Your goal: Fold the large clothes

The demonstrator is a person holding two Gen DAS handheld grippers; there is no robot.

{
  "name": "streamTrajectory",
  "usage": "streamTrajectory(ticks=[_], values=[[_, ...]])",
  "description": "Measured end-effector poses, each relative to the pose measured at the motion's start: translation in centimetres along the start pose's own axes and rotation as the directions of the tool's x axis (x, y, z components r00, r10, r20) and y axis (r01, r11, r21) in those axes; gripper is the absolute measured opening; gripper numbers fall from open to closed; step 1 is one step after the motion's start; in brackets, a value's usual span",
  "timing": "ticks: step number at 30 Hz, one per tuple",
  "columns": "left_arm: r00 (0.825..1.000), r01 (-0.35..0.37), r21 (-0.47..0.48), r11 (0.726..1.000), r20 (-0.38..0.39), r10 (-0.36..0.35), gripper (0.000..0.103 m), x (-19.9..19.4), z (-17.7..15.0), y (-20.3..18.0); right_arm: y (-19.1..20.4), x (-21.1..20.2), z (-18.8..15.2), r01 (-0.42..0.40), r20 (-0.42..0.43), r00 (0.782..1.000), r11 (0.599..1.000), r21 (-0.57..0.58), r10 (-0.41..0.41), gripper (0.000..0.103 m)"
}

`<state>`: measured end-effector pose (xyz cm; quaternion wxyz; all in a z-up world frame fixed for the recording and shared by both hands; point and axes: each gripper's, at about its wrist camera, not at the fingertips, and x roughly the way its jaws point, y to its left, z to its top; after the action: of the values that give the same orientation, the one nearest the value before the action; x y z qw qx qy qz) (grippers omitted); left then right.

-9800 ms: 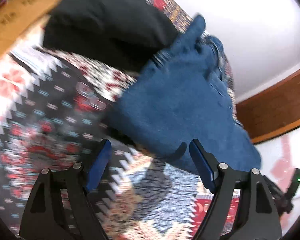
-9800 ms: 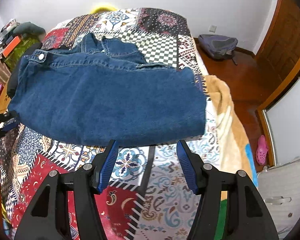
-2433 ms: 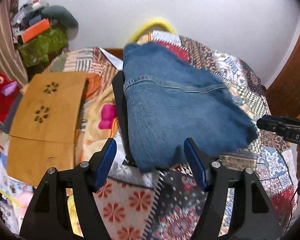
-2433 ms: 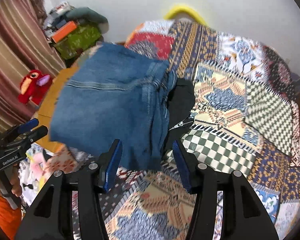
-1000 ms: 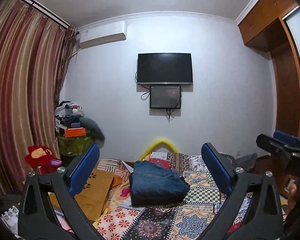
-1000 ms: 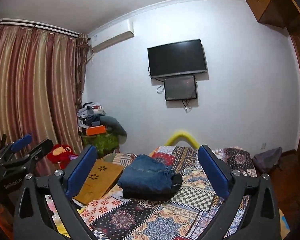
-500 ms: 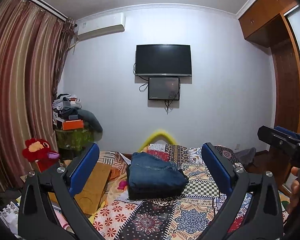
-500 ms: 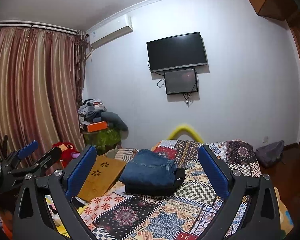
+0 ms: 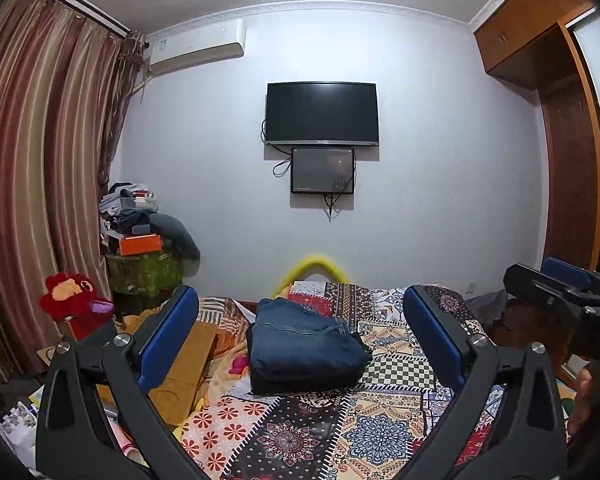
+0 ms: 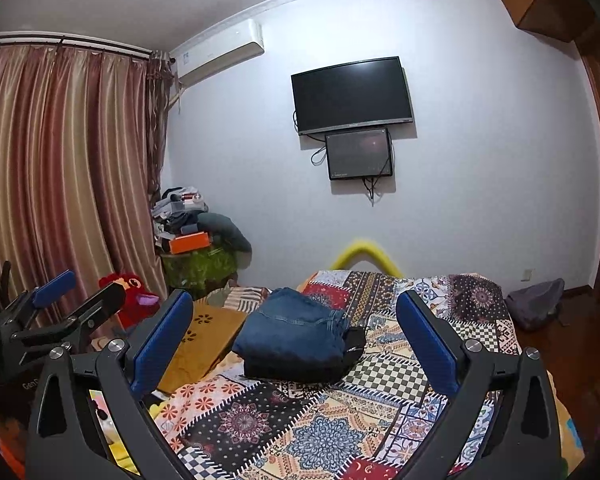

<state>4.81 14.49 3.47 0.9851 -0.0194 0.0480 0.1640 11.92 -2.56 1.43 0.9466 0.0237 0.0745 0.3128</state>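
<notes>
The folded jeans (image 9: 304, 340) lie on a dark garment (image 9: 300, 380) on the bed (image 9: 380, 420), with a wooden board (image 9: 188, 364) to their left, a plush toy (image 9: 76, 304) farther left, and a television (image 9: 322, 114) on the wall behind.

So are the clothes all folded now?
Looks nearly done. The jeans sit folded on top of a dark folded garment on the bed. The left gripper and right gripper are open, holding nothing, back from the pile. I see no unfolded clothes waiting on the bed.
</notes>
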Motion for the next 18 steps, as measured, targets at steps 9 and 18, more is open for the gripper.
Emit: streamTrajectory(ticks=[9,18], values=[[1.000,0.008,0.004,1.000,-0.005,-0.008,0.103,0.18,-0.12,-0.22,-0.22,0.01,0.21,-0.004,-0.012,1.000,1.000,0.012,0.004,0.101],[1.000,0.012,-0.001,1.000,-0.004,-0.012,0.103,0.17,-0.20,-0.32,-0.36,0.05,0.17,-0.002,-0.012,1.000,1.000,0.010,0.002,0.101]])
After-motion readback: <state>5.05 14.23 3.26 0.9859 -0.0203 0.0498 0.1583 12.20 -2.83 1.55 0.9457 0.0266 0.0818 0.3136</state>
